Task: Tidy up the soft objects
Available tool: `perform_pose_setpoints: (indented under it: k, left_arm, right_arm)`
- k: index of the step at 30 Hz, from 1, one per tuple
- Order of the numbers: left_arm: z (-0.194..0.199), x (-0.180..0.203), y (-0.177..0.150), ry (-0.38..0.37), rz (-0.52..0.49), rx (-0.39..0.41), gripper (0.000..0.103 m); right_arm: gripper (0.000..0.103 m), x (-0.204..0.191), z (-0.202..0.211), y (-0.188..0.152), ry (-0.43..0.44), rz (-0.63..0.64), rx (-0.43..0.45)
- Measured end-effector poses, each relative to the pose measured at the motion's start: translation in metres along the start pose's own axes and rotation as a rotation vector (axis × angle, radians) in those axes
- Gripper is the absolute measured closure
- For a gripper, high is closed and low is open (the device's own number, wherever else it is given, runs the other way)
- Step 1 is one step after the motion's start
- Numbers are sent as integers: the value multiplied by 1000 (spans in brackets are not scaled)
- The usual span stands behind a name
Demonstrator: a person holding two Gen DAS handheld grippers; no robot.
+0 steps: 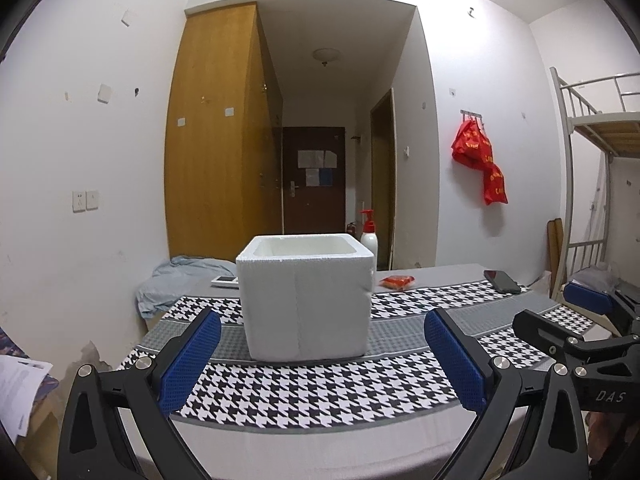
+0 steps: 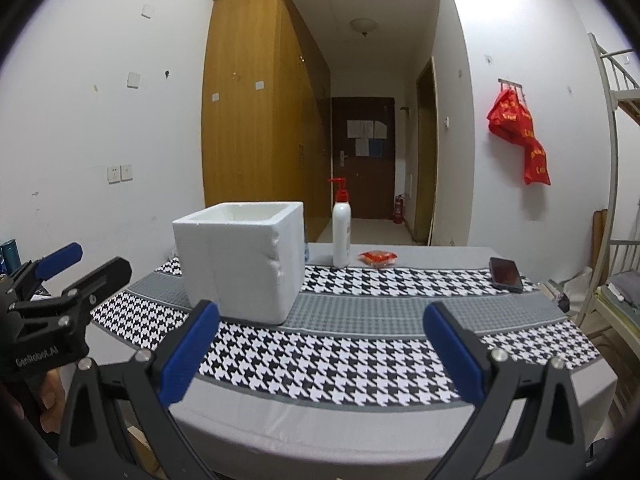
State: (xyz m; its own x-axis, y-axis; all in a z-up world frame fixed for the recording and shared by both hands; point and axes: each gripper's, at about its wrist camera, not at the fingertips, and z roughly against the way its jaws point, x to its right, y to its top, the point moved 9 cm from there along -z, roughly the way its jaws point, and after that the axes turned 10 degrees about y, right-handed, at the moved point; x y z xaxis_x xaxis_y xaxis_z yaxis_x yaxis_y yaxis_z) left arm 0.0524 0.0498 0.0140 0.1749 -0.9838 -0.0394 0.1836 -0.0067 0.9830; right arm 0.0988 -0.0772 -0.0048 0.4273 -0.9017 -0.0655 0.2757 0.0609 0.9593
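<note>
Both claws, left claw (image 1: pixel 322 360) and right claw (image 2: pixel 320 354), spread apart, empty; foam box (image 1: pixel 306 300) on table (image 2: pixel 360 436); blue cloth (image 1: pixel 176 280) not yet sorted.

Ahead of my tool, white walls (image 2: pixel 100 128) scuffed with marks close the room. A tall wooden wardrobe (image 1: pixel 216 132) stands ahead to the left, beside a hallway ending in a dark brown door (image 2: pixel 362 156) with papers stuck on it. A round ceiling lamp (image 2: pixel 363 25) hangs there. Far right stands a metal bunk bed (image 1: pixel 592 120); red bags (image 2: pixel 520 132) hang from wall hooks.
</note>
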Motion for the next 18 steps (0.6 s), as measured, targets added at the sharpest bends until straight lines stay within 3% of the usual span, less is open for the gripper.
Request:
perform_pose_setpoints:
  k: [18]
  left_arm:
    - [59, -8, 1, -9, -4, 72, 1]
  right_arm:
    - [0, -25, 59, -2, -30, 41, 78]
